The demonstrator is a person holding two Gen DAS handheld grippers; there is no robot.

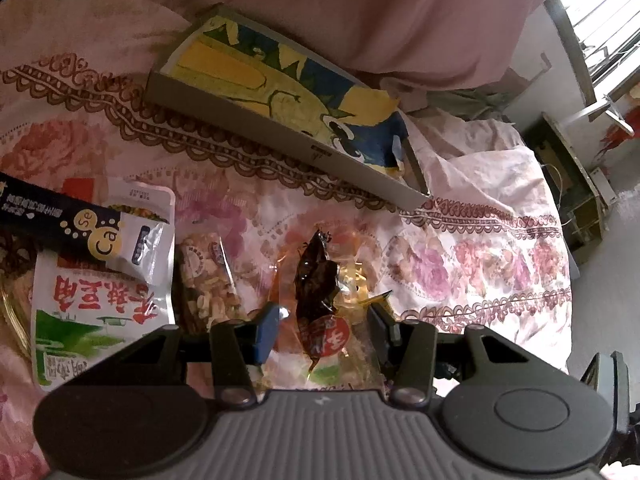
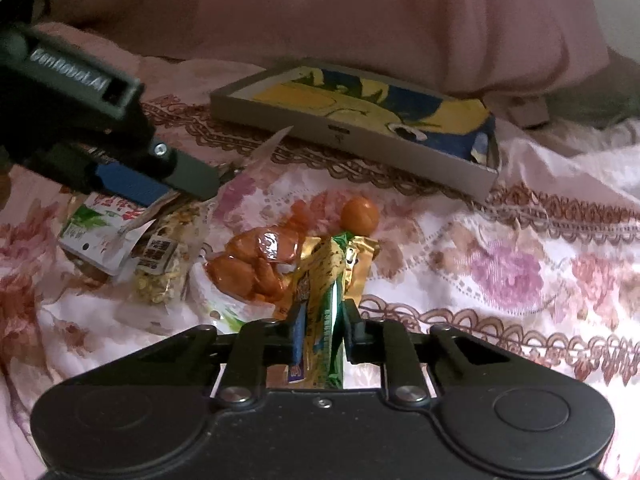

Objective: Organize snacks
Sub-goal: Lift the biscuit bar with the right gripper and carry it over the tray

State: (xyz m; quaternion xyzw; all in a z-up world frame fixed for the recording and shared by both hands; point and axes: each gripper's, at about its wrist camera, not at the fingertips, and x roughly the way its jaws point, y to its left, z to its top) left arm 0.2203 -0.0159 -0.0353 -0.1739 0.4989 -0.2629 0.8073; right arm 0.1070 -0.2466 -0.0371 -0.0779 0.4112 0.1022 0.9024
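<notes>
A shallow grey box (image 1: 280,136) with a yellow and blue picture inside lies on the flowered bedsheet; it also shows in the right wrist view (image 2: 360,132). My left gripper (image 1: 324,328) is open around a clear packet with a dark brown snack (image 1: 316,280) inside. A nut bar (image 1: 208,284), a white and green pouch (image 1: 100,312) and a dark stick pack (image 1: 60,220) lie to its left. My right gripper (image 2: 322,332) is shut on a green and gold snack packet (image 2: 328,280), held upright. Orange packed snacks (image 2: 256,264) lie beside it.
A pink quilt (image 1: 360,12) is heaped behind the box. The bed's edge, the floor and furniture (image 1: 576,184) show at the right. The left gripper's body (image 2: 80,120) reaches over the snack pile in the right wrist view.
</notes>
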